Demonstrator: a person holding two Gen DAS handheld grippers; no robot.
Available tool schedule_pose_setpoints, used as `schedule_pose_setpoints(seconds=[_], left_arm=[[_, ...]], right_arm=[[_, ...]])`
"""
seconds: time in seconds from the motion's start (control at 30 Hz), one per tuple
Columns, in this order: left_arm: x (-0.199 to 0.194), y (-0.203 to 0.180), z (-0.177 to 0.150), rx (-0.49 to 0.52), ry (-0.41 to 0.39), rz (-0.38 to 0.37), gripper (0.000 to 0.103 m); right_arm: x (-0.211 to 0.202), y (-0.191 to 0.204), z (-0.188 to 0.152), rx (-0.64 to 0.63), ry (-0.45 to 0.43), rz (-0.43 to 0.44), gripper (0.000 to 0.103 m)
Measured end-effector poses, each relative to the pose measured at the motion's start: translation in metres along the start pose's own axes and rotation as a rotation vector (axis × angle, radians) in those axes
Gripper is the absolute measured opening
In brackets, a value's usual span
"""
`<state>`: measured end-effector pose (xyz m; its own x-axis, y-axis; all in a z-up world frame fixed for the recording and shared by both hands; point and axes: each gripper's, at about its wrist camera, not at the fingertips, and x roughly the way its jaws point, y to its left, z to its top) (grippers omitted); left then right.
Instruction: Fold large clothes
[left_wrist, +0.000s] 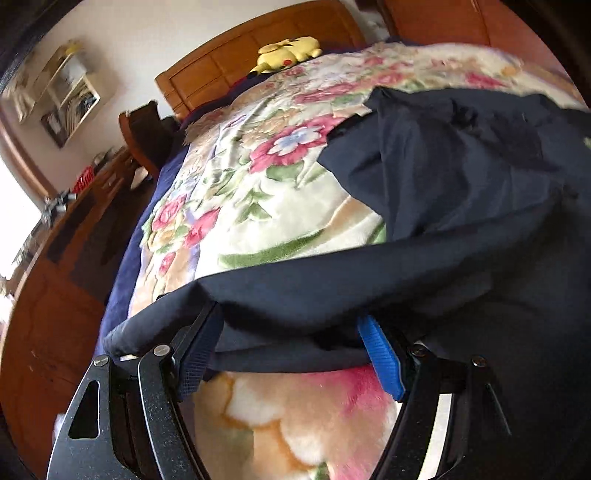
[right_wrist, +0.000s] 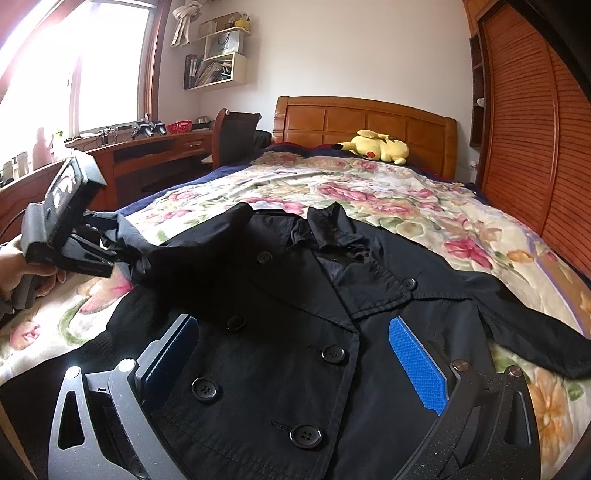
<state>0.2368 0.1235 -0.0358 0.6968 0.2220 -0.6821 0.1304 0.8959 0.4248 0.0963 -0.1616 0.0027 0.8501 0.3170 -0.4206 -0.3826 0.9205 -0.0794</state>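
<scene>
Two grippers (left_wrist: 291, 350) (right_wrist: 295, 365), one black coat (right_wrist: 332, 295), one bed (right_wrist: 369, 192).

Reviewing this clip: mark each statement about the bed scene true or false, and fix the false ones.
1. The black double-breasted coat lies front up on the floral blanket. True.
2. The left gripper has the coat's sleeve lifted. True.
3. The yellow plush toy sits on the desk. False: it lies by the wooden headboard.
4. The right gripper pinches the collar. False: its jaws stand open over the buttoned front.
</scene>
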Motion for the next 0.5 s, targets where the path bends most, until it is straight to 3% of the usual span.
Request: schedule_pose_setpoints(seconds=[0.07, 0.27, 0.33, 0.4, 0.5], left_arm=[[0.0, -0.004, 0.001, 0.032, -0.023, 0.023, 0.075], [-0.002, -0.002, 0.01, 0.026, -0.041, 0.023, 0.047], [0.0, -0.006, 0.012, 0.037, -0.029, 0.024, 0.022], [0.003, -0.007, 0.014, 0.022, -0.012, 0.019, 0.008], [0.002, -0.001, 0.018, -0.054, -0.017, 0.037, 0.002]], right_arm=[[-0.001, 0.0, 0.0, -0.003, 0.0, 0.002, 0.103], [-0.002, -0.001, 0.0, -0.003, 0.002, 0.009, 0.103], [-0.002, -0.002, 0.001, -0.001, 0.002, 0.01, 0.103], [-0.001, -0.003, 0.001, 0.001, 0.002, 0.011, 0.103], [-0.001, -0.003, 0.0, 0.002, 0.004, 0.011, 0.103]])
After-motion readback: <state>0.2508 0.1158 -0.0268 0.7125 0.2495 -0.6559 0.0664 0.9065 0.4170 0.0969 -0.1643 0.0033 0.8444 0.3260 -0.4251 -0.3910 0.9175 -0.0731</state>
